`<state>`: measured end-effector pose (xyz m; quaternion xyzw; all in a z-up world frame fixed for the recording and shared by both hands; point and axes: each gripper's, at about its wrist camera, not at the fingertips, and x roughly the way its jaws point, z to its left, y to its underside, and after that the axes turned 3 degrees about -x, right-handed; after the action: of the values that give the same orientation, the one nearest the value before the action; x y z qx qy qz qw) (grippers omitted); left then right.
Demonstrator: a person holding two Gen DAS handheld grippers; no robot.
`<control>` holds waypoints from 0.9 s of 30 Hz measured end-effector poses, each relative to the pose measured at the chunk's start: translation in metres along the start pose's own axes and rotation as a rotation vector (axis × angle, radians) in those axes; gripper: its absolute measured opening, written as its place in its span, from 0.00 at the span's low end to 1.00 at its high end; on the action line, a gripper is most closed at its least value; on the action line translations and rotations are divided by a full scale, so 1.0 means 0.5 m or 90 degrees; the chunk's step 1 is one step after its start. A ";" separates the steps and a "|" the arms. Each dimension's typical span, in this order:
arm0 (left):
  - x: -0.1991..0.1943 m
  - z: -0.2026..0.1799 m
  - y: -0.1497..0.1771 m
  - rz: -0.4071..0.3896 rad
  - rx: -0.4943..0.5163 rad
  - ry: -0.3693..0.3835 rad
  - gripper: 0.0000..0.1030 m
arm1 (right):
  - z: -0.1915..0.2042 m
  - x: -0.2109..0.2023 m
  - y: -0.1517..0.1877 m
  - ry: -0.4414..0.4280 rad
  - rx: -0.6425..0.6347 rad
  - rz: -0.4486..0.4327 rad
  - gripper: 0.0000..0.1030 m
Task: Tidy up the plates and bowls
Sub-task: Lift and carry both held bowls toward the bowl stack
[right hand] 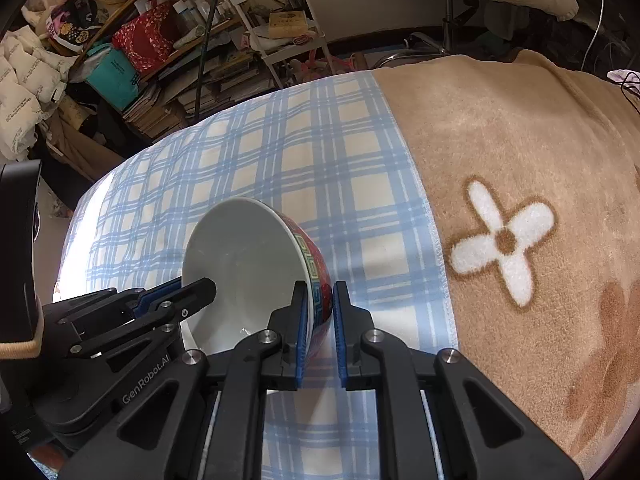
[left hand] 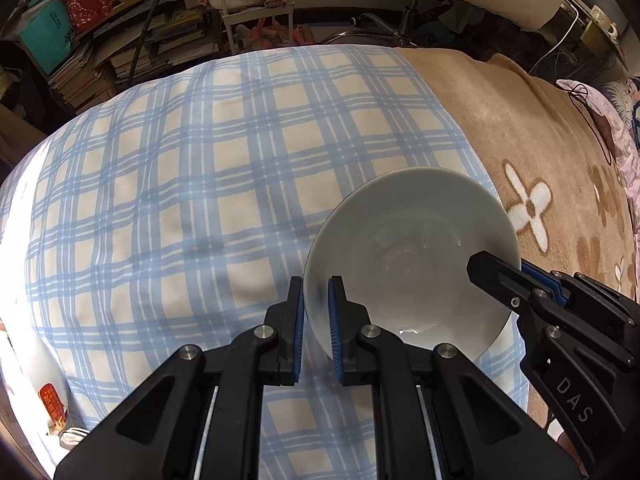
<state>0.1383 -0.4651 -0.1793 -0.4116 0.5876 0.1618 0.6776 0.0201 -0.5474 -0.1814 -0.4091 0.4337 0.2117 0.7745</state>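
Observation:
A bowl (left hand: 404,248), white inside with a red patterned outside (right hand: 316,280), is held tilted above the blue plaid cloth (left hand: 180,200). My left gripper (left hand: 316,320) is shut on the bowl's left rim. My right gripper (right hand: 320,320) is shut on the opposite rim. In the left wrist view the right gripper's fingers (left hand: 496,276) reach over the bowl's right rim. In the right wrist view the left gripper's fingers (right hand: 192,292) show at the bowl's left rim. No plates show in either view.
A tan blanket with white flowers (right hand: 504,248) covers the surface right of the plaid cloth (right hand: 260,168). Cluttered shelves (left hand: 120,32) and a white cart (right hand: 276,20) stand beyond the far edge. A white object with a red label (left hand: 50,396) sits at the lower left.

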 end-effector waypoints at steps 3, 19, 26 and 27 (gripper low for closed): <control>-0.029 0.008 0.015 -0.017 0.007 -0.018 0.11 | 0.021 -0.010 0.011 -0.002 -0.013 0.006 0.13; -0.198 0.104 0.111 -0.086 -0.011 -0.041 0.11 | 0.155 -0.100 0.057 -0.037 -0.042 -0.028 0.12; -0.286 0.171 0.174 -0.128 -0.031 -0.035 0.11 | 0.231 -0.137 0.089 -0.051 -0.071 -0.036 0.10; -0.297 0.180 0.183 -0.133 -0.034 -0.039 0.11 | 0.242 -0.141 0.093 -0.057 -0.072 -0.037 0.10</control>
<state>0.0955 -0.3027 -0.0776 -0.4838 0.5158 0.1183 0.6970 0.0112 -0.4198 -0.1078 -0.4547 0.3739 0.2316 0.7745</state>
